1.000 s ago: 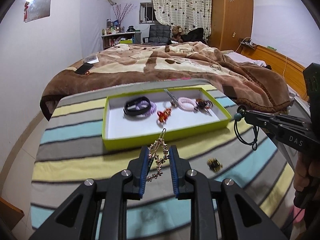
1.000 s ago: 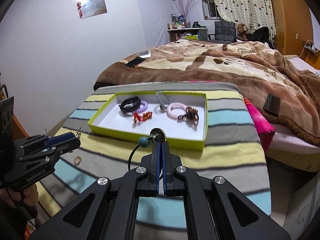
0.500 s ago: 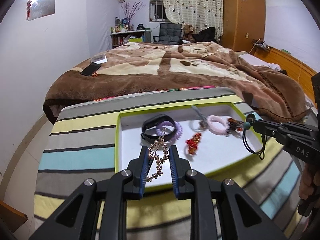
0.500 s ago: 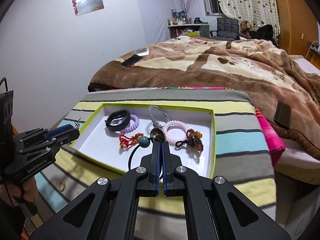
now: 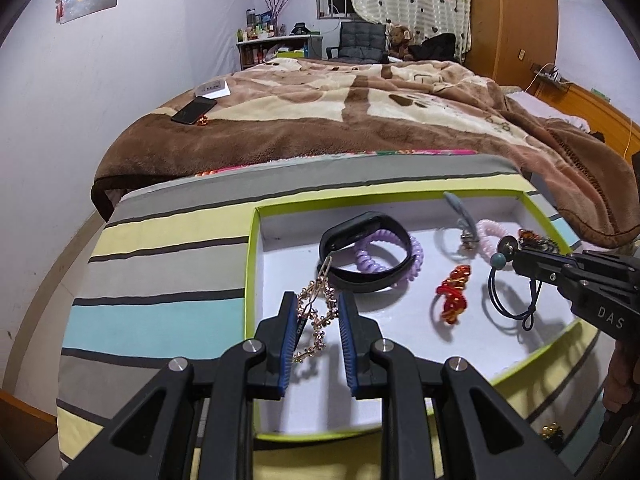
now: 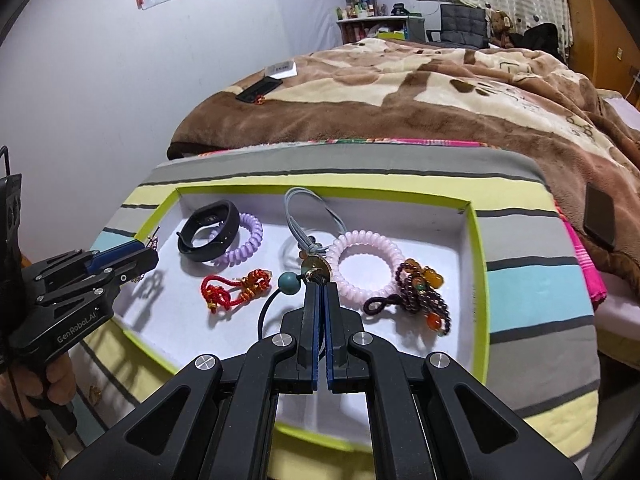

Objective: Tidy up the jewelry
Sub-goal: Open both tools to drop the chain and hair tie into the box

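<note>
- Striped cloth (image 5: 160,320) in grey, yellow and blue covers the surface under me, with a bed under a brown blanket (image 5: 360,120) behind it and a dark phone (image 5: 194,110) lying on that blanket.
- On the cloth sits a lime-green tray (image 5: 251,280) with a white floor.
- At the tray's left end, my left gripper (image 5: 318,314) hangs above the floor with a gold hair clip (image 5: 316,312) pinched between its blue pads; the clip dangles and throws a shadow on the white.
- Just beyond the clip lies a black band (image 6: 208,236), overlapping a purple coil hair tie (image 6: 244,244).
- Toward the middle I see a red knotted charm (image 6: 236,290) lying flat, apart from the band.
- My right gripper (image 6: 320,292) has its fingers pressed together on a black cord with a teal bead (image 6: 290,283), whose loop hangs free over the tray floor.
- Past its tips lie a grey hair tie (image 6: 304,208) and a pink coil hair tie (image 6: 370,266).
- Farthest right, touching the pink coil, is a dark beaded bracelet (image 6: 420,292) with amber beads.
- Outside the tray, a small gold piece (image 5: 552,434) rests on the cloth near my right hand.
</note>
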Tool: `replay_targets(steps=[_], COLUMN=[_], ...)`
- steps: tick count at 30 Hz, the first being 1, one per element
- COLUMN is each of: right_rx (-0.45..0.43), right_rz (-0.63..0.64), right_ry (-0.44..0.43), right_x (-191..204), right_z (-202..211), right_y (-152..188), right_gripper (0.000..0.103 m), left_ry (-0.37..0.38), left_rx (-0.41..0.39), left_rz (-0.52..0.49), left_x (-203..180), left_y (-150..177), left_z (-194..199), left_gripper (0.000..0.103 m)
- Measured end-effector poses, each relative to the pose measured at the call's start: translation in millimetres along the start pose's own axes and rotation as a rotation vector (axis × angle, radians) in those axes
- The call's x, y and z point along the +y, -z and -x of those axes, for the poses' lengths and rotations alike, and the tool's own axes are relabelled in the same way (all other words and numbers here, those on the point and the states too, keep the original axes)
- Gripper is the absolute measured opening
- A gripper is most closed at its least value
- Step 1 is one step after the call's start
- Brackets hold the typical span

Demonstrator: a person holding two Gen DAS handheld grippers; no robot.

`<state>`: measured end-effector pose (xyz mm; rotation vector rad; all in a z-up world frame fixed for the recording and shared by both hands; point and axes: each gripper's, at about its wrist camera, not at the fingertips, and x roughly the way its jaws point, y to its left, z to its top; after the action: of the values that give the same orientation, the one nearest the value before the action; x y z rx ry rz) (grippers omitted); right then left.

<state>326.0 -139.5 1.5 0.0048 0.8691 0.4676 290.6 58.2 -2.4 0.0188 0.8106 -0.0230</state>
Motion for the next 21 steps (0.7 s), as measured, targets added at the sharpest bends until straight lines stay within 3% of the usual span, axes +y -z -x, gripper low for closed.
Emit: replay_targets(steps=[9, 14, 21], right_rx=[0.036, 0.037, 0.012], right_rz=[0.000, -0.001, 0.008], right_ry=[0.006, 0.006, 0.006], right_x=[-2.4, -1.8, 0.3], right_z=[-15.3, -15.9, -1.8], right_y=[-2.0, -3.1, -0.5], right_gripper=[0.002, 0.014, 0.018], left_ry=[-0.009, 0.004, 0.020], left_rx=[0.021, 0.008, -0.022], left_rz=[-0.011, -0.012, -0.012], left_x=[-2.7, -4.2, -5.5], left_y=[0.5, 0.2, 1.4], left_z=[-13.9, -10.4, 3.4], left_gripper=[0.022, 0.022, 0.027])
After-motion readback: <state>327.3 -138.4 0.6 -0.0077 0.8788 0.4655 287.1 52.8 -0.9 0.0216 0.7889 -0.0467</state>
